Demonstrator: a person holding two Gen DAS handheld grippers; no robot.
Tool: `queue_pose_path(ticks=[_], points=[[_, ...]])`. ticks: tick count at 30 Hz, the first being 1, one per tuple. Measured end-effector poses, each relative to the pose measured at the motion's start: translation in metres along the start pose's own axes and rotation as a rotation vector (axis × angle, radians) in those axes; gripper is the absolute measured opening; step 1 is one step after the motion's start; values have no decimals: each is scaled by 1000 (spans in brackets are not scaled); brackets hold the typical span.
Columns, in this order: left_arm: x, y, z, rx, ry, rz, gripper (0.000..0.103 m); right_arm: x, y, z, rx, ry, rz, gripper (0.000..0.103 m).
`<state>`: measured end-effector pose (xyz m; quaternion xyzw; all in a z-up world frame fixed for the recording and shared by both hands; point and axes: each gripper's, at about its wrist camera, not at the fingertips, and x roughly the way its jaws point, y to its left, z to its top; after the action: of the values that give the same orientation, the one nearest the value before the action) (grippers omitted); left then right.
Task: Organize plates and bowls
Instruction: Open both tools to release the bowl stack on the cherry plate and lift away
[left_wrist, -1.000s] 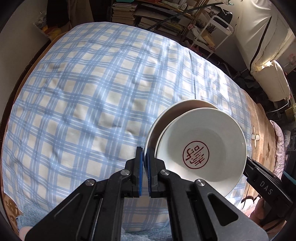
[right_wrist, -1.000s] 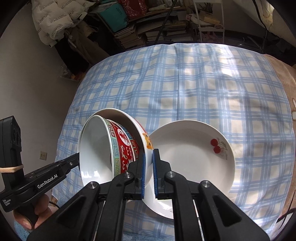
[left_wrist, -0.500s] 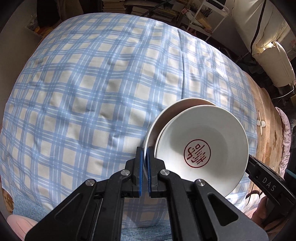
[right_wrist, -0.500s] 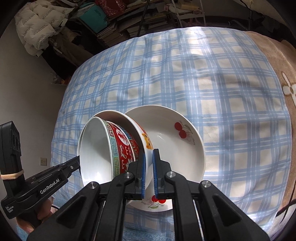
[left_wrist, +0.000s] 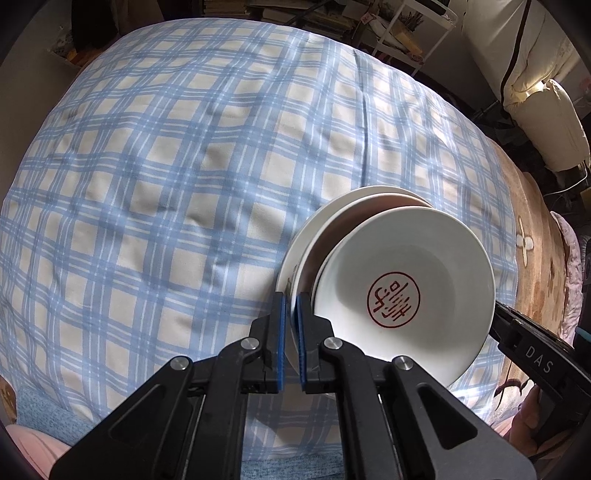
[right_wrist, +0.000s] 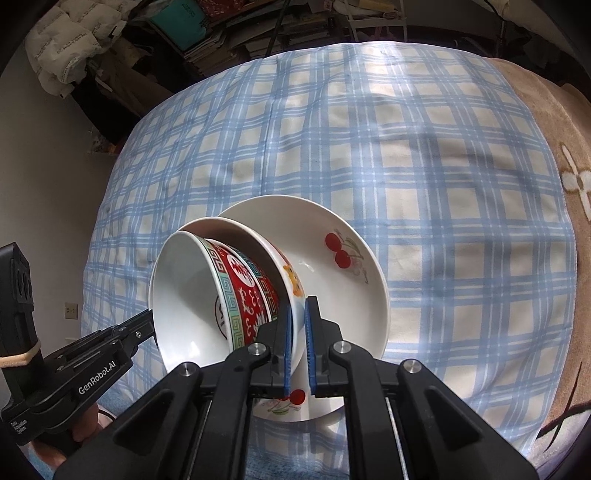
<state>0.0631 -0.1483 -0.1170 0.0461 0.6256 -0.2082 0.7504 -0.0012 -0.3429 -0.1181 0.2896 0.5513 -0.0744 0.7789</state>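
Two nested bowls hang tilted on their side between my grippers. The inner one is a red patterned bowl with a red seal on its white inside. It sits in a white outer bowl with an orange figure. My left gripper has the outer bowl's rim between its blue pads, and its jaws are opening slightly. My right gripper is shut on the opposite rim. A white cherry plate lies on the bed directly under the bowls. I cannot tell whether they touch it.
A blue checked sheet covers the bed, with a brown blanket along its right side. Stacked books and clutter stand beyond the far edge. A hand holds the left gripper's handle.
Both grippers have carried the nested bowls down and across until they hang over the cherry plate. The gap between the left pads looks slightly wider.
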Motion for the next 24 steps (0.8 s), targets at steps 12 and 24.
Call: queue_pose_path(ticks=[12, 24], points=[[-32, -7, -6, 85, -146, 82, 20, -28, -8, 1, 37, -85, 52, 36], [-101, -9, -31, 169, -436, 258, 85, -85, 4, -17, -78, -254, 36, 92]])
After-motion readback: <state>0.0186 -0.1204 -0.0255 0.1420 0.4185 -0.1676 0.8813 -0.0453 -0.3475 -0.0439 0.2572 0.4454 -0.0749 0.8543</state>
